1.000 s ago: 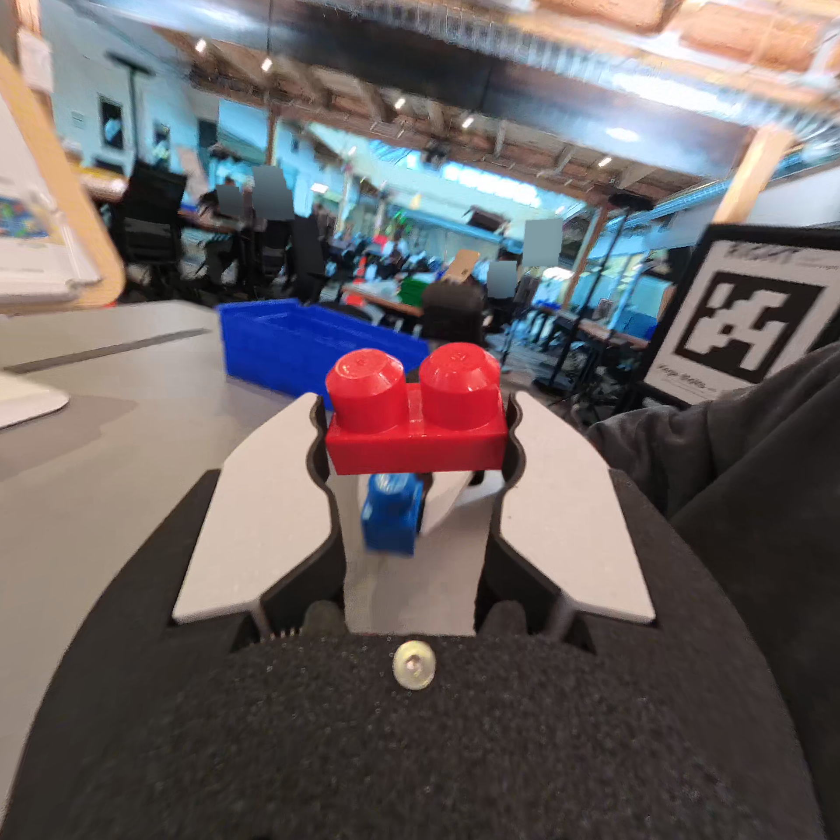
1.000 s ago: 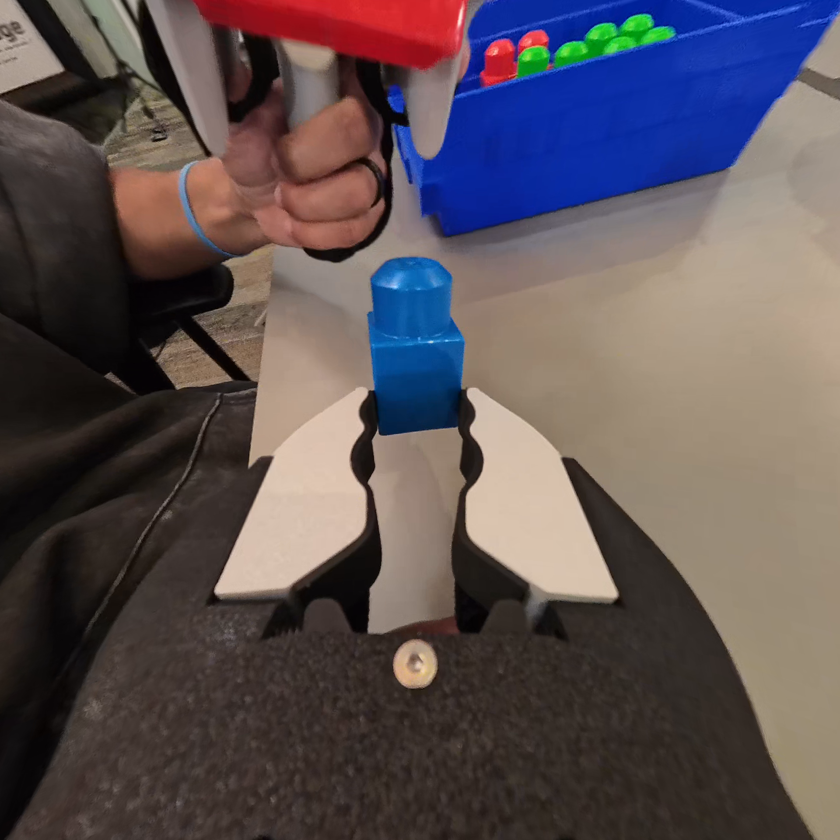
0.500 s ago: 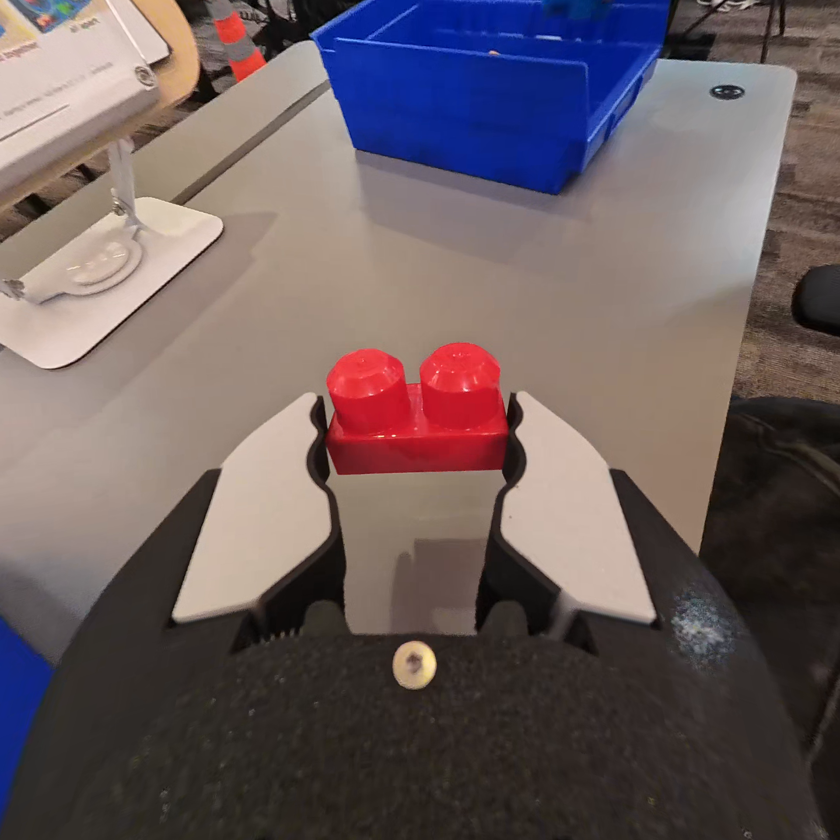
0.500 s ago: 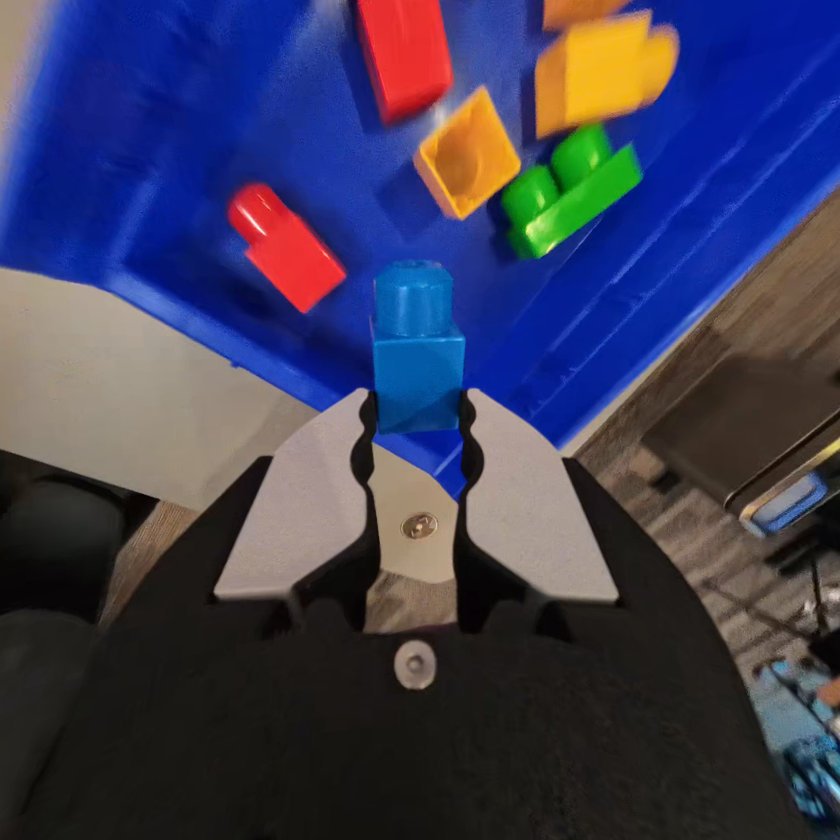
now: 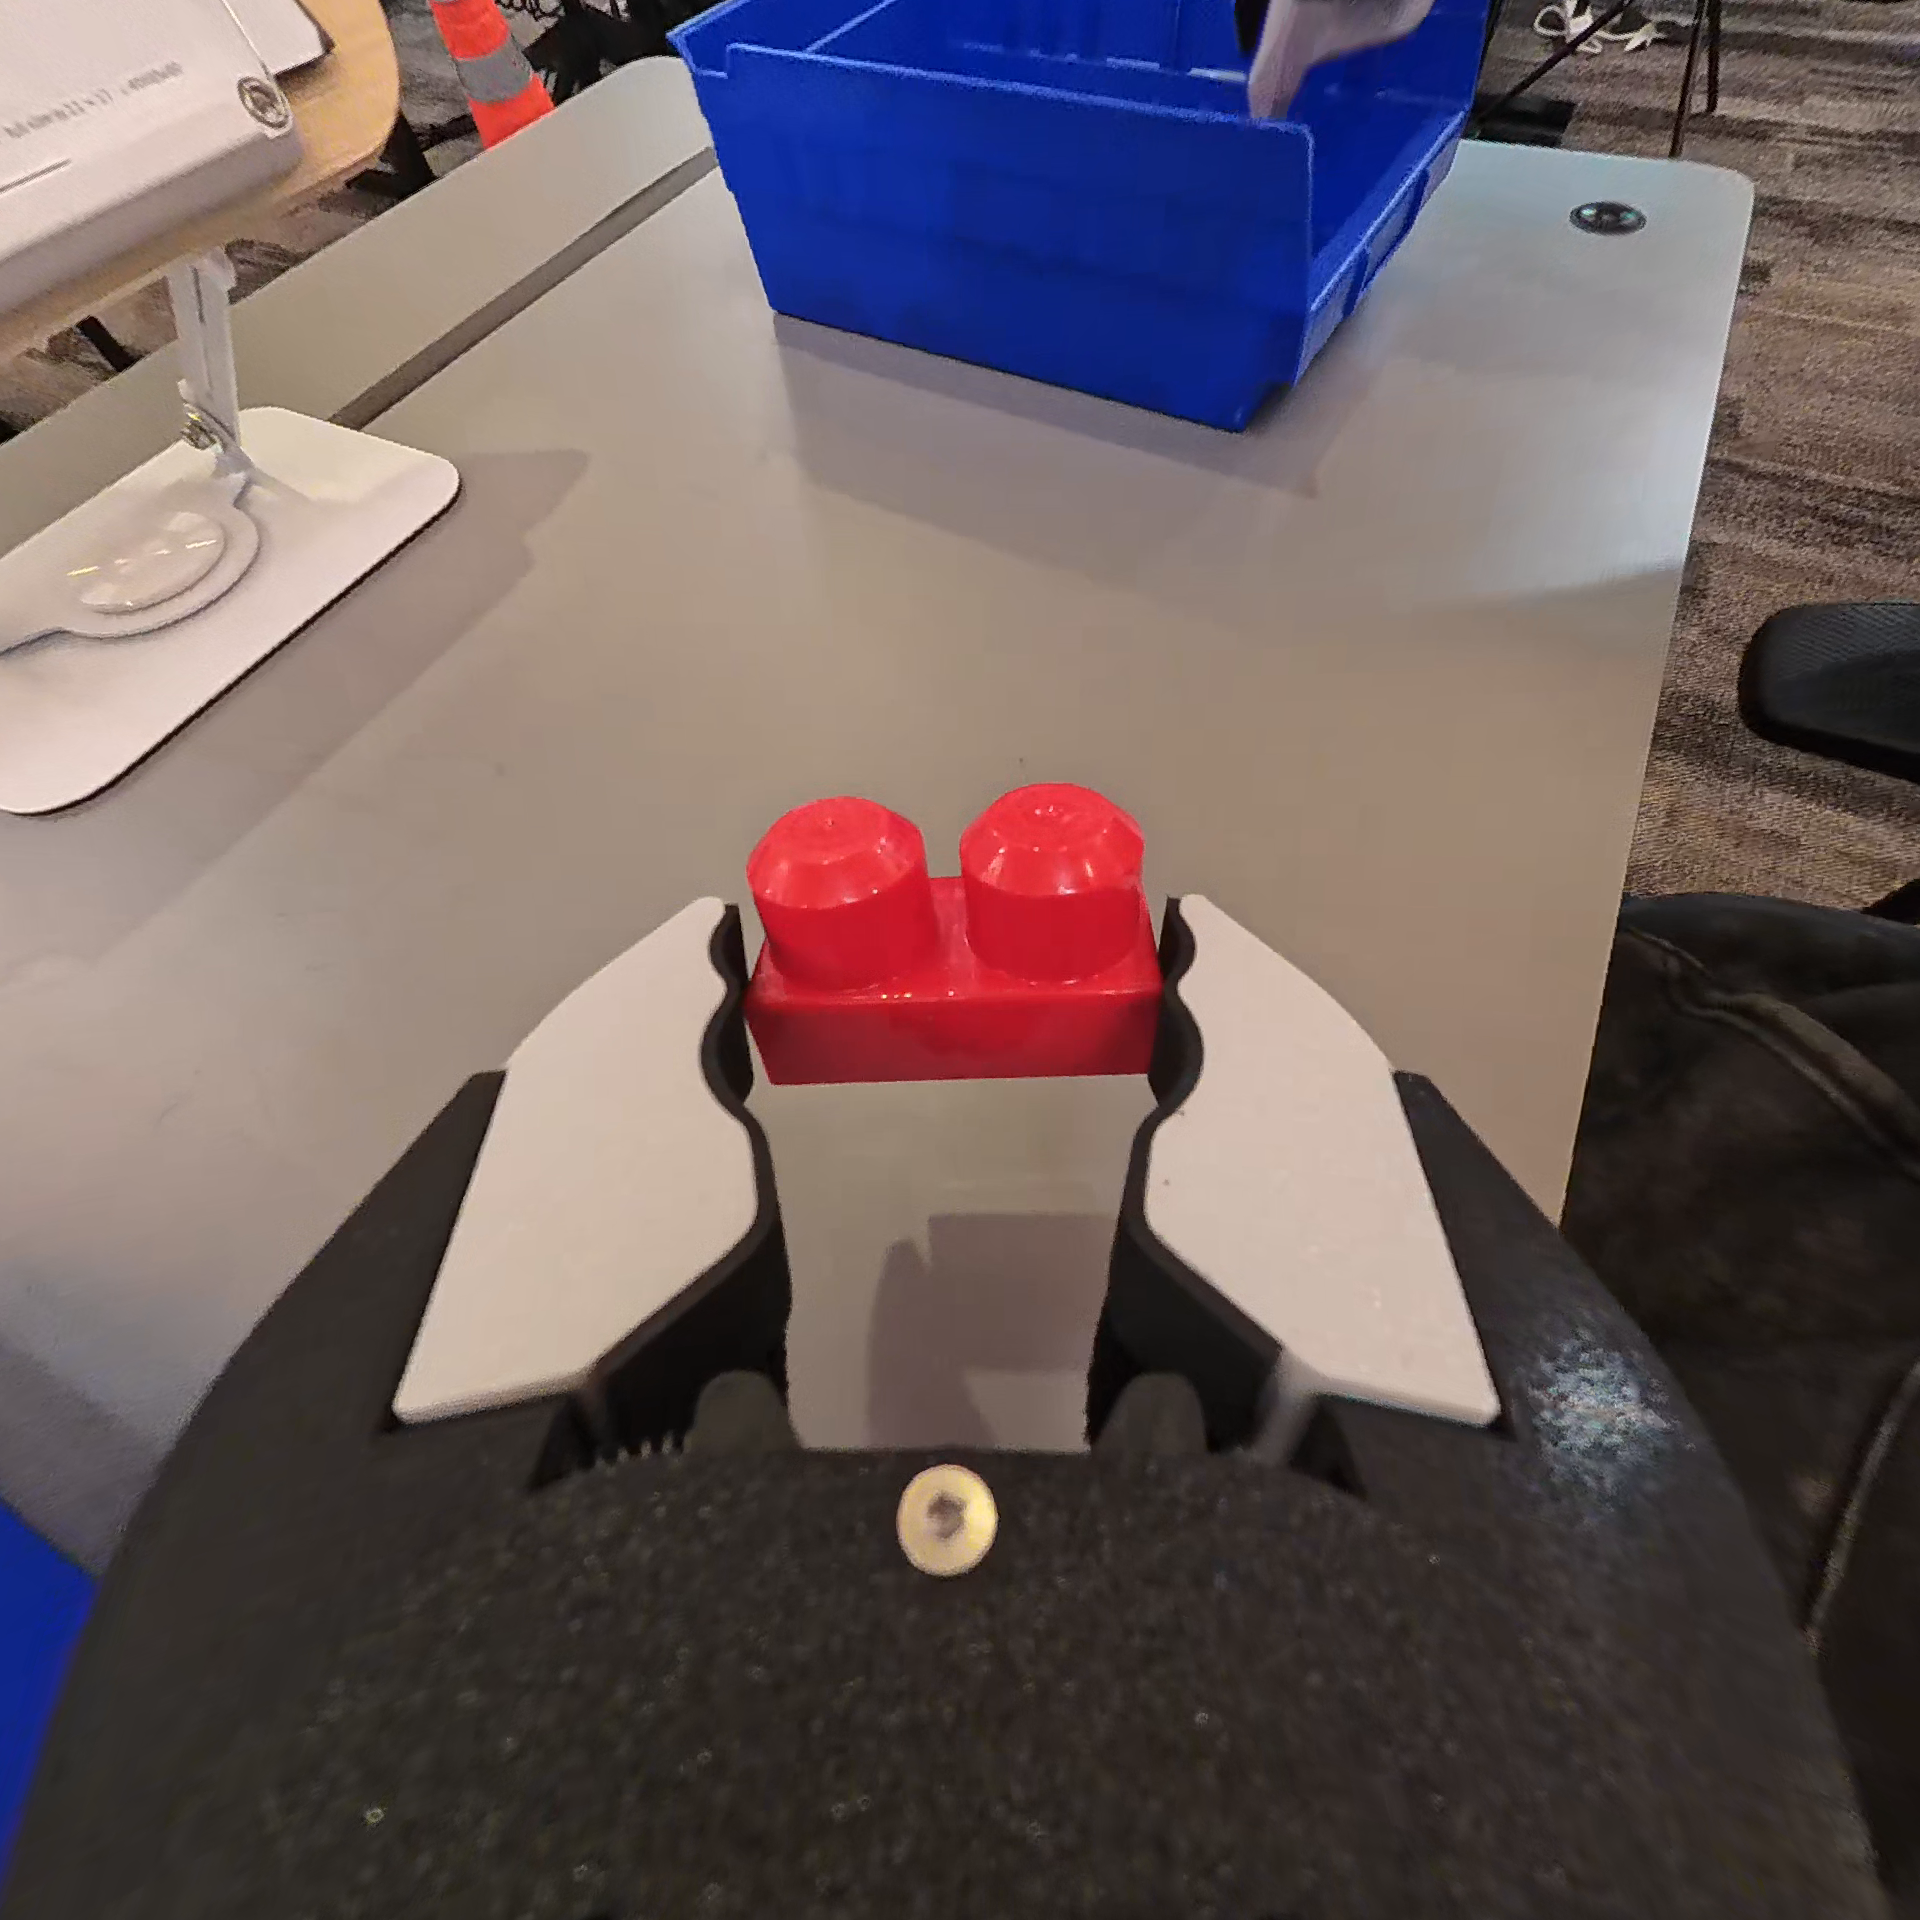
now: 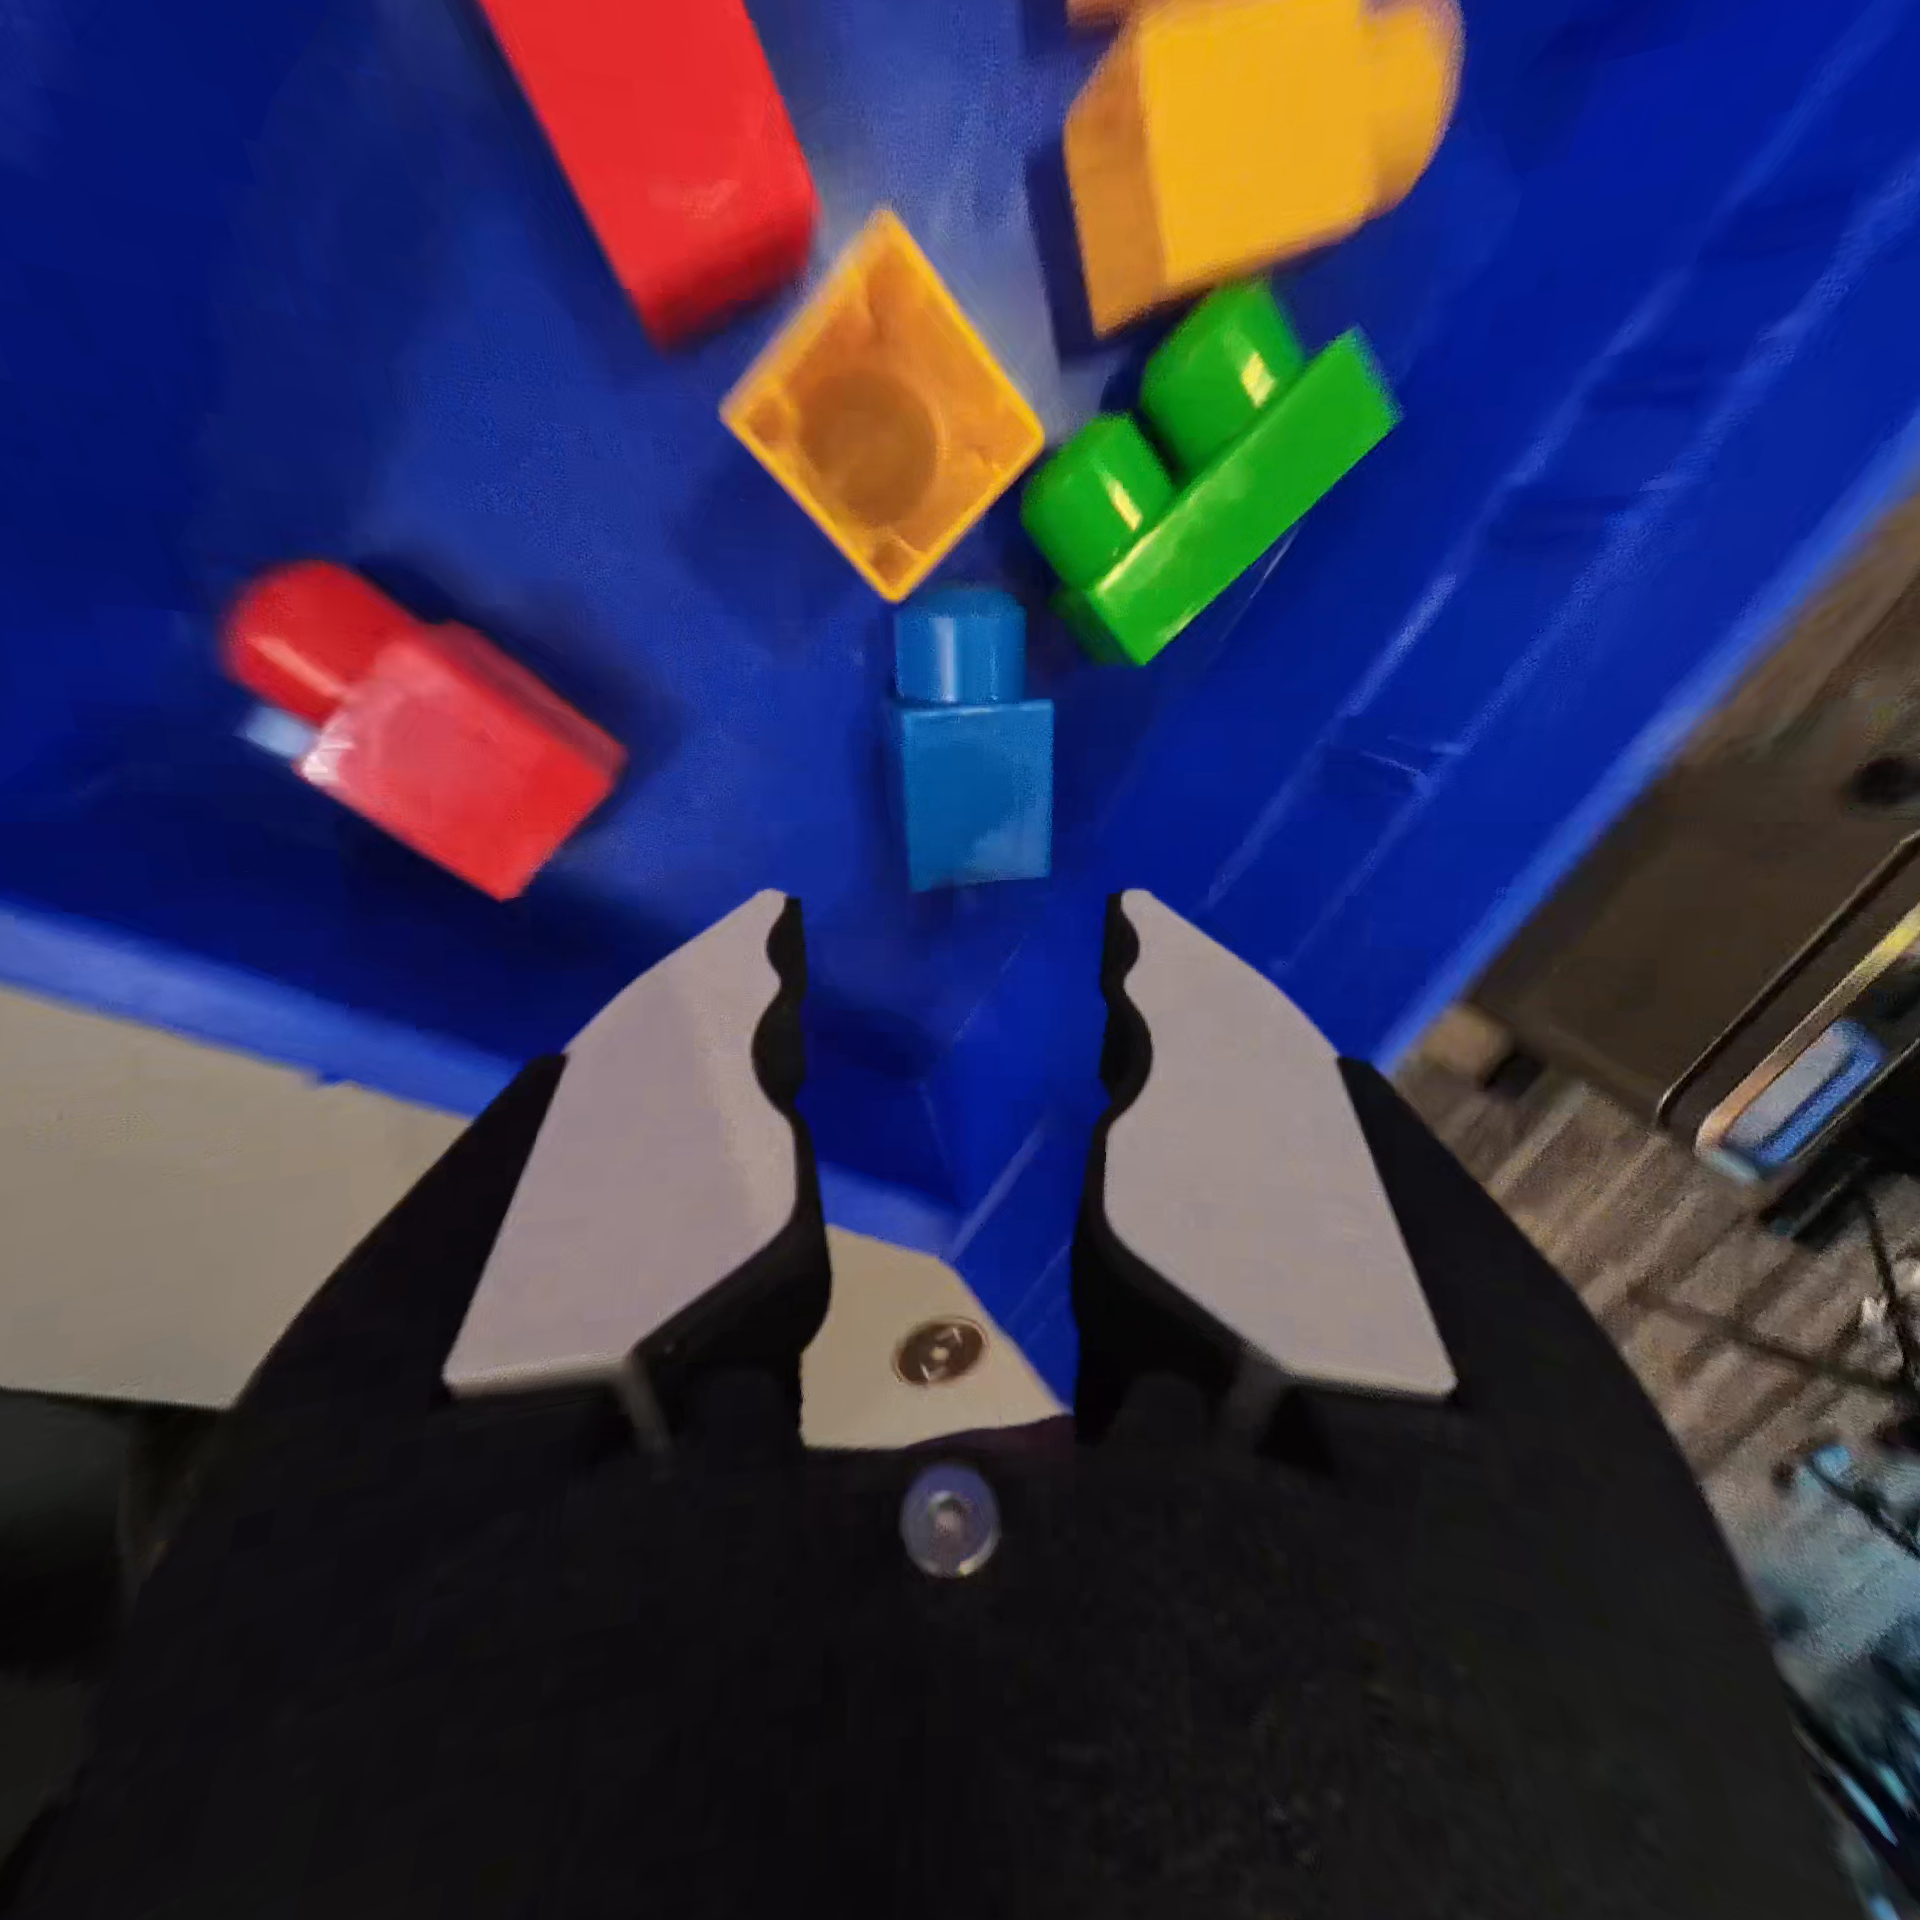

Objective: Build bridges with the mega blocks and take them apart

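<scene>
In the left wrist view my left gripper (image 5: 951, 961) is shut on a red two-stud block (image 5: 951, 961), held above the grey table (image 5: 1039, 623). The blue bin (image 5: 1039, 239) stands at the far side, with the right gripper's fingertip (image 5: 1309, 42) over it. In the right wrist view my right gripper (image 6: 951, 925) is open and empty above the blue bin (image 6: 1455, 665). A blue one-stud block (image 6: 971, 769) is just beyond its fingertips, inside the bin. Around it lie a red one-stud block (image 6: 416, 727), a long red block (image 6: 655, 156), a hollow orange block (image 6: 883, 405), an orange block (image 6: 1247, 156) and a green two-stud block (image 6: 1205, 478).
A white stand with a flat base (image 5: 177, 582) and a board on top sits at the table's left. An orange cone (image 5: 488, 62) is on the floor beyond. The table's right edge (image 5: 1621, 935) drops to carpet. A dark sleeve (image 5: 1766, 1195) is at the right.
My right gripper carried the blue block over the bin, then opened and let it go into the bin. My left gripper tipped down toward the table, still holding the red block.
</scene>
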A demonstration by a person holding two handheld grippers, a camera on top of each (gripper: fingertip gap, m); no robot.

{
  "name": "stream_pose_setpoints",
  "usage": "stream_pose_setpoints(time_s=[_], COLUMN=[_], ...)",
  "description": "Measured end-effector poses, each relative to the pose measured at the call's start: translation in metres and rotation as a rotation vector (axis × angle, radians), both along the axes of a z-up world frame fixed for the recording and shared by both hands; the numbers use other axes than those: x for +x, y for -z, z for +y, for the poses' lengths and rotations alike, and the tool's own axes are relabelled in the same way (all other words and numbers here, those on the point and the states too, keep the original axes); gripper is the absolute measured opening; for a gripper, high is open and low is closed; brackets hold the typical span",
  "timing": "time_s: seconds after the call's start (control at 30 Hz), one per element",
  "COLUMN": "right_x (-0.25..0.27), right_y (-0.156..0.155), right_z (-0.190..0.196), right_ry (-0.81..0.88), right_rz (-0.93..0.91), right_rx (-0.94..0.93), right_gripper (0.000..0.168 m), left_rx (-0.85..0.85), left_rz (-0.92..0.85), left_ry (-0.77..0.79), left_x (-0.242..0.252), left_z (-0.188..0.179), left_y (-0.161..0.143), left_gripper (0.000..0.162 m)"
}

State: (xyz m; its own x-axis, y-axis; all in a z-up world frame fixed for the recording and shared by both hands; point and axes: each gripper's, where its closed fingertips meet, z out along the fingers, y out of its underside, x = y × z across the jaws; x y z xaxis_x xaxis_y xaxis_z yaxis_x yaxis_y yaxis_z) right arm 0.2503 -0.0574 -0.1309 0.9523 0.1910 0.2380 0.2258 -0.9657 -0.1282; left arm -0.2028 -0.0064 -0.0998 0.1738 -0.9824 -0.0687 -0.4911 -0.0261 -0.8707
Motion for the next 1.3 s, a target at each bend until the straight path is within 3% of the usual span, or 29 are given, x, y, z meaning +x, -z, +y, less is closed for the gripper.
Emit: stream_pose_setpoints(time_s=[0.1, 0.2, 0.3, 0.37, 0.47, 0.6, 0.77, 0.97, 1.3], right_x=[-0.076, -0.228, -0.342, -0.381, -0.384, -0.380, -0.369, -0.366, -0.369], right_y=[-0.069, -0.125, -0.108, -0.075, -0.036, -0.036, -0.023, -0.027, -0.018], right_z=[0.013, 0.002, -0.026, -0.030, -0.017, -0.014, -0.013, -0.016, -0.018], right_ry=[-0.163, -0.468, -0.552, -0.507, -0.500, -0.480, -0.449, -0.450, -0.470], right_rz=[0.090, 0.552, 1.042, 1.184, 0.987, 0.987, 0.952, 0.965, 0.911], right_rx=[0.457, 0.895, 0.907, 0.797, 0.721, 0.735, 0.707, 0.713, 0.689], right_gripper=[0.055, 0.049, 0.045, 0.045, 0.047, 0.042, 0.040, 0.039, 0.039], left_rx=[-0.017, -0.034, -0.046, -0.037, -0.003, 0.010, -0.077, -0.081, -0.099], left_rz=[-0.022, -0.037, -0.038, -0.024, -0.009, 0.079, 0.127, 0.197, 0.259], left_ry=[-0.002, 0.004, 0.014, -0.001, -0.026, -0.164, -0.202, -0.216, -0.212], left_x=[-0.002, -0.003, -0.003, -0.002, 0.004, 0.031, 0.083, 0.100, 0.093], left_z=[0.001, 0.003, 0.004, 0.007, 0.013, 0.046, 0.076, 0.082, 0.077], left_y=[-0.001, 0.000, 0.003, 0.005, 0.007, 0.024, 0.056, 0.077, 0.089], left_gripper=[0.075, 0.075, 0.075, 0.075, 0.075, 0.075, 0.075, 0.075, 0.075])
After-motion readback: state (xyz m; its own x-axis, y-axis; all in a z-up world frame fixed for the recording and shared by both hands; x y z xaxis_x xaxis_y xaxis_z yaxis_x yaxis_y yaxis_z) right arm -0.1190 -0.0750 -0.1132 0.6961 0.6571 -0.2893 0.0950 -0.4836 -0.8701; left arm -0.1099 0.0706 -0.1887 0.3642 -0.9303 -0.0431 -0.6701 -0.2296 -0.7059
